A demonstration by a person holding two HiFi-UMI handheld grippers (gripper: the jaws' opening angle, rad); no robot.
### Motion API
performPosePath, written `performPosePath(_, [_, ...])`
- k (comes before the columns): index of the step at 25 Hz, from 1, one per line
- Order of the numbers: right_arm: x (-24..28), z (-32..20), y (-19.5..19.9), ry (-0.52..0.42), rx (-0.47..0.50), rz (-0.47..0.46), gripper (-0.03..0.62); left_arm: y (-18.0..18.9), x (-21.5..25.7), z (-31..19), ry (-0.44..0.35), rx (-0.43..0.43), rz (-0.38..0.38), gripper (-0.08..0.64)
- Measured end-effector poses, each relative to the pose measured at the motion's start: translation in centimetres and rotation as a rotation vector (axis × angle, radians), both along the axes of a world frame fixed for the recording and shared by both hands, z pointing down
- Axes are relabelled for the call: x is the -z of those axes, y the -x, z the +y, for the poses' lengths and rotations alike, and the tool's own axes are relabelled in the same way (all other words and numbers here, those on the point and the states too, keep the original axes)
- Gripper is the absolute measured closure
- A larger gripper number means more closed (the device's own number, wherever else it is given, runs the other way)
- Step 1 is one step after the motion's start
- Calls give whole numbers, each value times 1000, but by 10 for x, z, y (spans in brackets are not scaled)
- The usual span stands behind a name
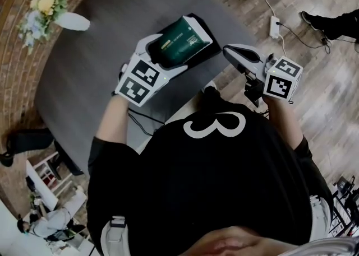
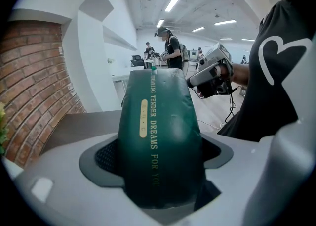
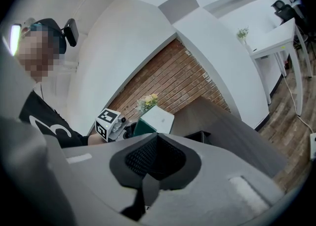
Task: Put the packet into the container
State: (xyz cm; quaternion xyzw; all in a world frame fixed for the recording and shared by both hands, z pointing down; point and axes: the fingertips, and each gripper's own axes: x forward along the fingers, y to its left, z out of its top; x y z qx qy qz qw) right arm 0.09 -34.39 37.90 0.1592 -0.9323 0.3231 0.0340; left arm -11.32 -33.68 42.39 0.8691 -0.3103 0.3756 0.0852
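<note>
- The green packet [image 1: 182, 39] shows over the black container [image 1: 208, 53] on the dark table [image 1: 84, 70].
- Your left gripper [image 1: 171, 52] pinches the packet's near end.
- Your right gripper [image 1: 233, 53], jaws pressed together on nothing, is just beside the table's edge.

1. Mostly hidden under the packet [image 1: 182, 39]: the black container [image 1: 215, 51], rim alone showing.
2. Packet's near end buried between jaws of the left gripper [image 2: 158, 156].
3. Too small to read: gold print on the oval label [image 2: 142, 118].
4. From the right gripper view, only a corner of the packet visible.
</note>
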Motion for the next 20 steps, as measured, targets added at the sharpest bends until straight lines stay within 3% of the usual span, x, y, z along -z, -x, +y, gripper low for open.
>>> performPosePath(8, [-10, -3, -11, 22, -24, 8, 589, -10, -30, -2, 56, -51, -56, 94])
performPosePath(20, [-19, -7, -23, 52, -65, 9, 589, -10, -63, -9, 140, -78, -60, 92])
